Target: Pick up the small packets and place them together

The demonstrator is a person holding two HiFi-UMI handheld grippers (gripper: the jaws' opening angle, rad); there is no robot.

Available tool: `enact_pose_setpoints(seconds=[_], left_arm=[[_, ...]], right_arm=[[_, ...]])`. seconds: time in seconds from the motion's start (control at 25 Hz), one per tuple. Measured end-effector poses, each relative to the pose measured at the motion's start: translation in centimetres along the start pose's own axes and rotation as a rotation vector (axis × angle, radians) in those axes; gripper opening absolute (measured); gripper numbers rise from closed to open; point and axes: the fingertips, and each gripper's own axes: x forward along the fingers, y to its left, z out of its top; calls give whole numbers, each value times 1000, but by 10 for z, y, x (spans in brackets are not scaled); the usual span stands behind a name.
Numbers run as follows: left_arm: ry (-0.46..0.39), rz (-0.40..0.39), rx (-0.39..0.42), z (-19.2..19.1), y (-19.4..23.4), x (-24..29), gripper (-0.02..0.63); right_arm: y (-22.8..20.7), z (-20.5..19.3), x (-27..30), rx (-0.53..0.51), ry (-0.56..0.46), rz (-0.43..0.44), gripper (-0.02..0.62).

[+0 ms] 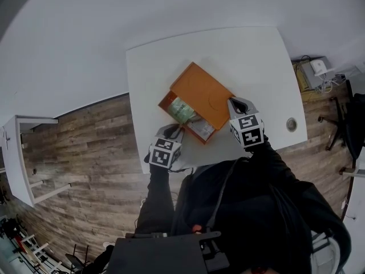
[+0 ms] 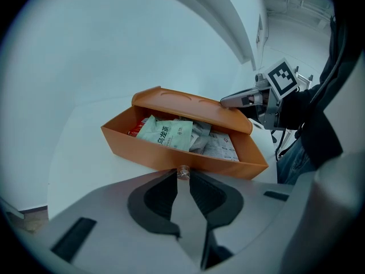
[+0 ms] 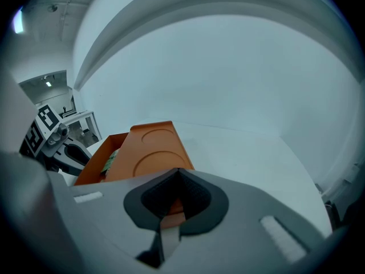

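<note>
The small packets (image 2: 219,147) lie heaped inside an open orange box (image 2: 171,157): a pale green packet (image 2: 165,135) on top, white ones beside it towards the right end, and a red one (image 2: 135,131) at the left end. The green packet reads 乌龙茶; the print on the white ones is too small to read. The left gripper (image 2: 183,173) sits just outside the box's long wall, apart from the packets. Its fingers are nearly together, nipping a tiny clear bit (image 2: 183,170) too small to identify. The right gripper (image 3: 177,178) pinches the edge of the orange lid (image 3: 153,156), which hangs tilted over the box's far side. The box sits on a white table (image 1: 171,61) with a round grommet (image 1: 292,124). Around the table is a wood-plank floor (image 1: 85,153) with white shelving (image 1: 17,158) and a cabled desk (image 1: 316,73).
</note>
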Motion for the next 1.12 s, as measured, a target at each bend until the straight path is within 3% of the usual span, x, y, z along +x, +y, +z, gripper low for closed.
enact_pose_setpoints(seconds=[1.12], left_arm=[[10,16,-29,-36,3,-26,69]], right_arm=[[-3,0,0,-8,-14,-17,-5]])
